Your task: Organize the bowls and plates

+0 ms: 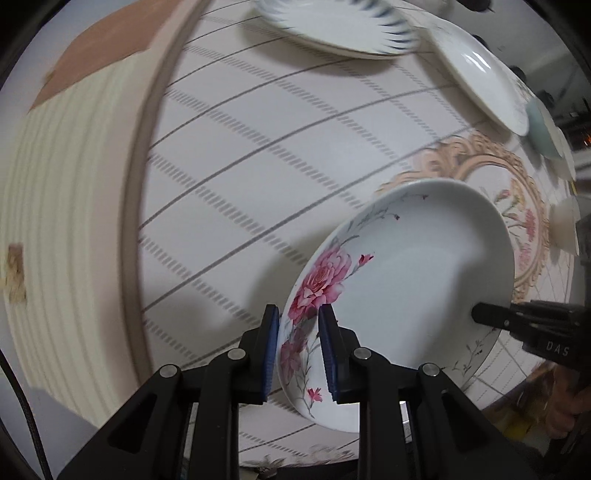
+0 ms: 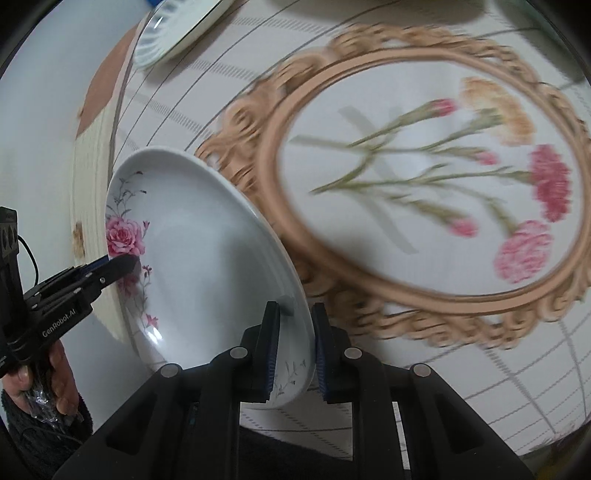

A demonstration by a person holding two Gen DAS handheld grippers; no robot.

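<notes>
A white plate with pink roses (image 1: pixel 406 295) hangs tilted above the table, held at two opposite rims. My left gripper (image 1: pixel 297 321) is shut on the rim by the roses, its blue pads pressing both faces. My right gripper (image 2: pixel 295 314) is shut on the far plain rim of the same rose plate (image 2: pixel 207 258). Each gripper shows in the other's view: the right gripper's tip (image 1: pixel 491 317) on the plate's edge, and the left gripper (image 2: pixel 122 266) by the rose, carried by a hand (image 2: pixel 44 376).
A blue-rimmed plate (image 1: pixel 332 29) and a plain white plate (image 1: pixel 480 74) lie at the far side, with stacked bowls (image 1: pixel 546 129) and a white bowl (image 1: pixel 565 225) at the right. The round table's edge (image 1: pixel 147 184) curves down the left. A floral medallion (image 2: pixel 424 184) marks the cloth.
</notes>
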